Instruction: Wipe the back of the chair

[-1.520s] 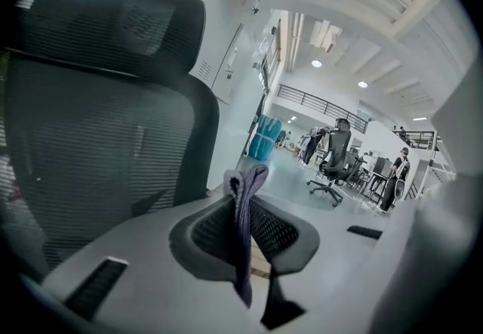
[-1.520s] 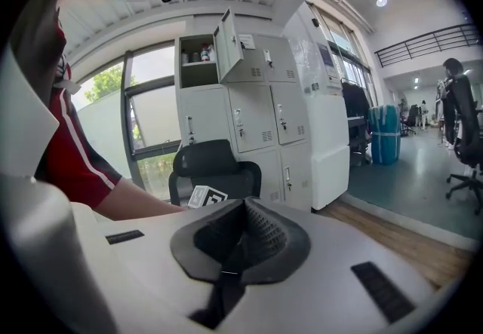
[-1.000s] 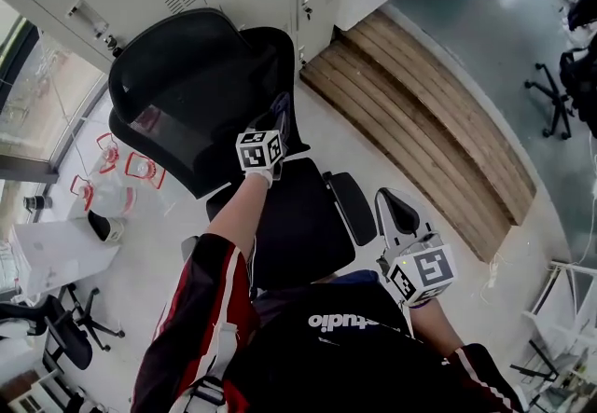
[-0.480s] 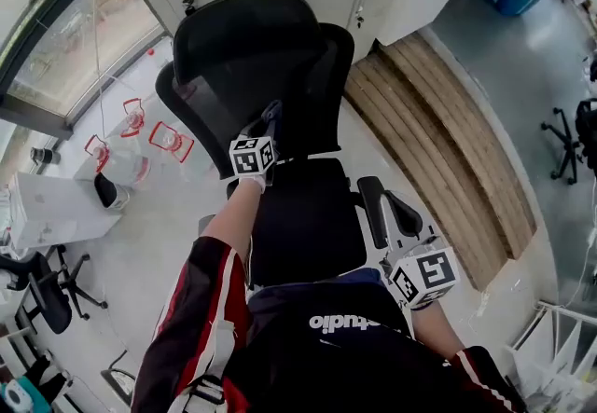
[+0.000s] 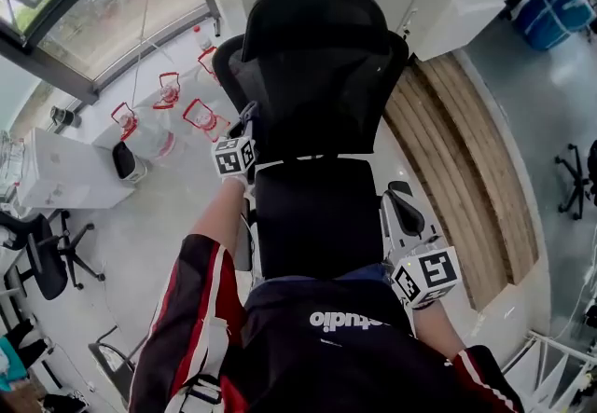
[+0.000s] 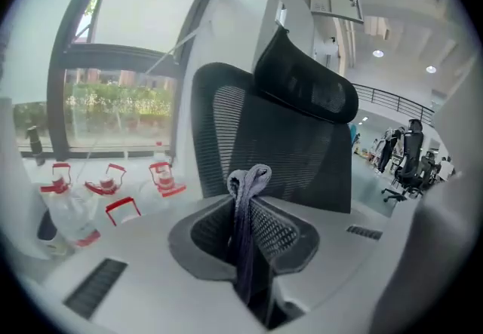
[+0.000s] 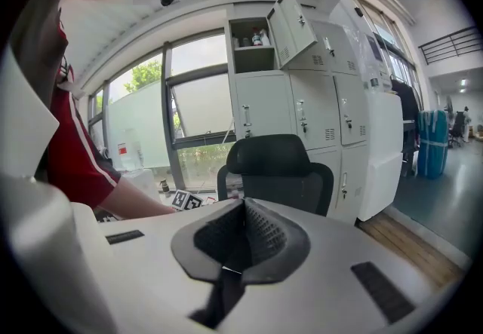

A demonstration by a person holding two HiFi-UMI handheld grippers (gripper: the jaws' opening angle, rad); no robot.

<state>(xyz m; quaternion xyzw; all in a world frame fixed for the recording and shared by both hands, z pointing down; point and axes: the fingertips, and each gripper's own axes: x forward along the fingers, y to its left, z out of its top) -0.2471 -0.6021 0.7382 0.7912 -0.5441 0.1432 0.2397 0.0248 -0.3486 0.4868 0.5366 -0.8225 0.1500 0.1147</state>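
At the left edge of the black chair back (image 5: 322, 75), the left hand-held gripper (image 6: 247, 200) is clamped on a grey cloth (image 6: 243, 246), with the mesh just ahead. The right hand-held gripper (image 7: 241, 212) is closed on nothing, low beside the chair's right armrest (image 5: 403, 211).

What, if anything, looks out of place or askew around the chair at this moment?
One upper cabinet door hangs open behind the chair, baring a shelf of small bottles, while the doors beside it are shut. Nothing looks spilled or damaged; the cloth sits clamped in the left gripper.
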